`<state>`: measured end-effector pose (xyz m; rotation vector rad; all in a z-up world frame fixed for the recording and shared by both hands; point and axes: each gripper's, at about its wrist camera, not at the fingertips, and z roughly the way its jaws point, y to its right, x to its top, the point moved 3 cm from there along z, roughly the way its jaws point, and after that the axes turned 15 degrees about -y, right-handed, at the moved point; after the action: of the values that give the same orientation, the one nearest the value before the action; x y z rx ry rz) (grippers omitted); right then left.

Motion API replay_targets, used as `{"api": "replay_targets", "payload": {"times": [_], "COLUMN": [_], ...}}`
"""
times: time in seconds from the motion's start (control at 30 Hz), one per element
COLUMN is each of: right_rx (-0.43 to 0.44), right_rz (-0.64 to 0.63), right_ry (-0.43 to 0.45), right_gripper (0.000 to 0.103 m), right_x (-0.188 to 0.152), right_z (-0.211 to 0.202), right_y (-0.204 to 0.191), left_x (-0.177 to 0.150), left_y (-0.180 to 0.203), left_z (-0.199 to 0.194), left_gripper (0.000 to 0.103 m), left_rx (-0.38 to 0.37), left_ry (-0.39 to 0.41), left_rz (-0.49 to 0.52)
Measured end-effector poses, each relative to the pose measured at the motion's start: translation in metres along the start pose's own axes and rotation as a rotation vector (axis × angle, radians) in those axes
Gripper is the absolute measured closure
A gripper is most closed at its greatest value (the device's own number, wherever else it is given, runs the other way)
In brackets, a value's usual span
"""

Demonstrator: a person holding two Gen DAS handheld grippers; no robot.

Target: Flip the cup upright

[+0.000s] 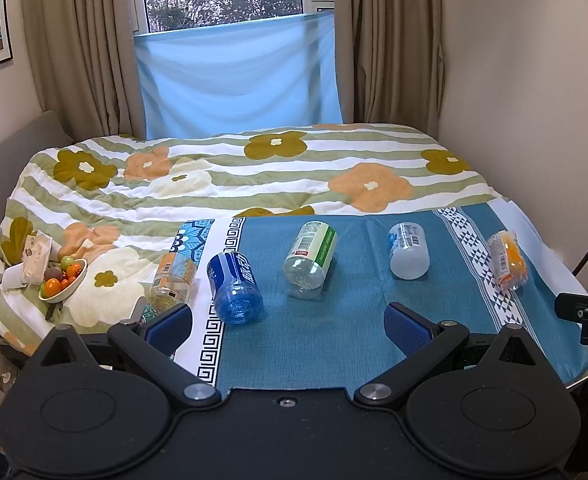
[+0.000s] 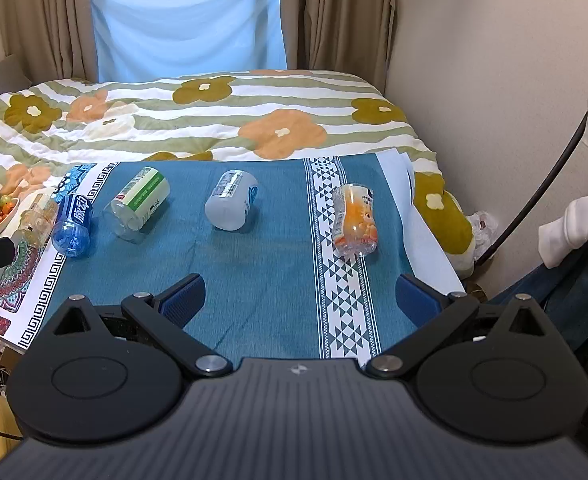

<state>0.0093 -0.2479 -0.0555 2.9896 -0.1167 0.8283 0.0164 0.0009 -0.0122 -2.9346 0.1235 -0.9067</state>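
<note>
While both tools hover short of the row, the left gripper (image 1: pixel 287 322) and right gripper (image 2: pixel 300 296) stand spread wide, holding nothing. Five cut-bottle cups lie on their sides across the teal cloth (image 2: pixel 253 272): amber cup (image 1: pixel 171 280), blue cup (image 1: pixel 233 286), green-label cup (image 1: pixel 310 258), white cup (image 2: pixel 231 202), orange cup (image 2: pixel 354 220). Risk: rounded walls may roll away under uneven finger contact, and the soft bedding may tip a righted cup.

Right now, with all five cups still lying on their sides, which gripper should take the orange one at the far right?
Right. The orange cup lies just ahead of the open right gripper, slightly right of its centre. For the open left gripper it sits far off at the cloth's right edge, beyond the white cup.
</note>
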Motion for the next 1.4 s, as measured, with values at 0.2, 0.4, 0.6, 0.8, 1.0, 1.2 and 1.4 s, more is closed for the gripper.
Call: {"api": "replay_targets", "payload": {"times": [0.2, 0.4, 0.6, 0.8, 1.0, 1.2, 1.4], "right_rx": [0.0, 0.002, 0.019, 0.062, 0.108, 0.149, 0.155], "right_rz": [0.0, -0.005, -0.043, -0.118, -0.186, -0.253, -0.305], "right_ry": [0.001, 0.0, -0.014, -0.025, -0.055, -0.096, -0.128], "right_gripper": [0.0, 0.0, 0.0, 0.0, 0.0, 0.0, 0.0], "right_x": [0.0, 0.003, 0.019, 0.039, 0.057, 0.068, 0.077], "right_z": [0.0, 0.001, 0.004, 0.017, 0.047, 0.078, 0.108], "right_y": [0.0, -0.001, -0.007, -0.022, -0.042, -0.07, -0.094], "left_x": [0.0, 0.0, 0.014, 0.041, 0.069, 0.092, 0.104], "left_y": [0.0, -0.001, -0.008, -0.021, -0.036, -0.048, -0.061], "left_z": [-0.001, -0.001, 0.002, 0.027, 0.068, 0.114, 0.164], "left_gripper": [0.0, 0.0, 0.0, 0.0, 0.0, 0.0, 0.0], "left_rx": [-0.001, 0.002, 0.012, 0.036, 0.056, 0.061, 0.048], "left_ry": [0.0, -0.003, -0.036, -0.091, -0.159, -0.208, -0.293], "left_rz": [0.0, -0.004, -0.034, -0.086, -0.13, -0.157, -0.18]}}
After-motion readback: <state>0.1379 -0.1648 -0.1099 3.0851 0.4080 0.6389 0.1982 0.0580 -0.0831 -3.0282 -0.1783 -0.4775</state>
